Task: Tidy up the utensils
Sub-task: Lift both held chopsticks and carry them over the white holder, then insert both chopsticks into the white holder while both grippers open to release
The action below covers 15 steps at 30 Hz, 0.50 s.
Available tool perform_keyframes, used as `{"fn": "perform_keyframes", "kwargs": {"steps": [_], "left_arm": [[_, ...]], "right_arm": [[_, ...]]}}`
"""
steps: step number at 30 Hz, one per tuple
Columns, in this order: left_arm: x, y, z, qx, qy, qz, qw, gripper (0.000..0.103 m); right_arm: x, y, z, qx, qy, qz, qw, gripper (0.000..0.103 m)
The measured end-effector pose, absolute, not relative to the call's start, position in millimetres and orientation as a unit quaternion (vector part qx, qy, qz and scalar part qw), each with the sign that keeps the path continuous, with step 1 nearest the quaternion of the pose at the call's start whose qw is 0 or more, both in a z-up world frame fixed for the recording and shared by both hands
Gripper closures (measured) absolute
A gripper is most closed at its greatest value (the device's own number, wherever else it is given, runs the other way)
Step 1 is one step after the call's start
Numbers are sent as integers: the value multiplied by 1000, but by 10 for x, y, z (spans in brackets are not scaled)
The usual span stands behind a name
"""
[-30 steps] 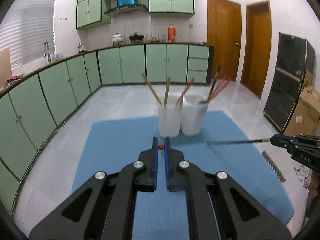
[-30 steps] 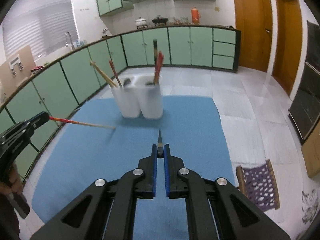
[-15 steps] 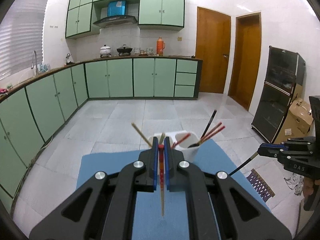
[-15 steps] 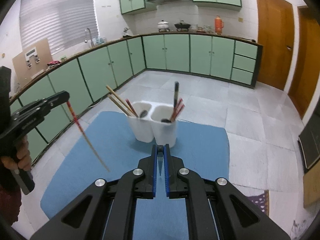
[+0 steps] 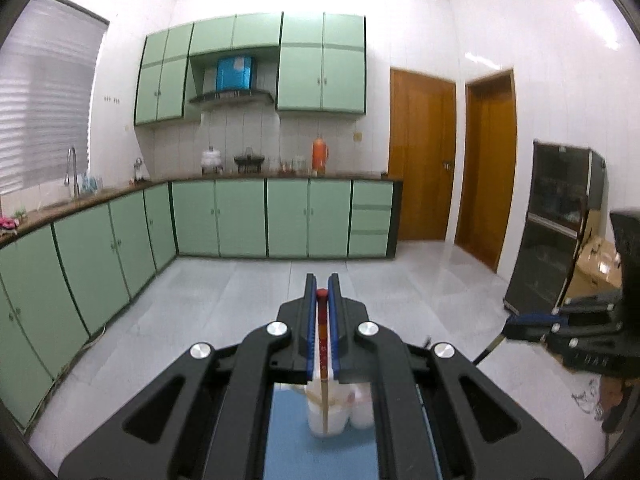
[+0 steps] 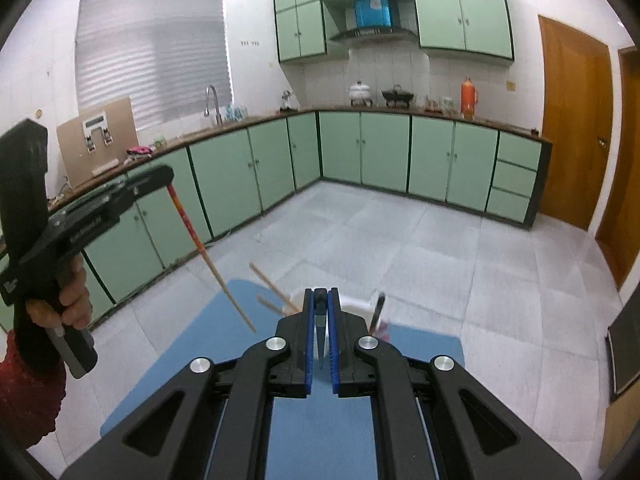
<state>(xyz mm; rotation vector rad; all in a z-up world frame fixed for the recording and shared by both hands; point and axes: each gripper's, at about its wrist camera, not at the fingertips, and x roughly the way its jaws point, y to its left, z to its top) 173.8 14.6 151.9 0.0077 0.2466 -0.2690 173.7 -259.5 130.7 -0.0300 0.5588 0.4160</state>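
Note:
My left gripper (image 5: 322, 280) is shut on a red-topped wooden chopstick (image 5: 323, 352) that hangs down over the left cup of a white twin holder (image 5: 340, 412). In the right wrist view that gripper (image 6: 160, 178) holds the chopstick (image 6: 208, 256) slanted, its tip above the blue mat, left of the holder. My right gripper (image 6: 320, 294) is shut on a dark-handled utensil (image 6: 321, 328), pointing down above the holder (image 6: 352, 306). Wooden chopsticks (image 6: 272, 288) and a dark utensil (image 6: 376, 312) stand in the cups.
The holder stands on a blue mat (image 6: 320, 432) on a white tiled floor. Green kitchen cabinets (image 6: 384, 152) run along the left and back walls. Wooden doors (image 5: 424, 160) and a dark cabinet (image 5: 560, 232) are on the right.
Both grippers have risen and tilted up, so the views now look across the kitchen. The left chopstick has swung from level to steeply down over the holder. Both stay shut.

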Motion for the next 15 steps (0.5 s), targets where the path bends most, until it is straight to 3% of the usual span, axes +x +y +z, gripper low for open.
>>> {"fn": "perform_keyframes", "kwargs": {"steps": [7, 15], "left_arm": [[1982, -34, 1876, 1, 79, -135, 988, 98], [2527, -380, 1392, 17, 123, -136, 983, 98]], "right_arm": [[1958, -2571, 1502, -16, 248, 192, 950, 97], [2504, -2471, 1290, -25, 258, 158, 953, 97]]}}
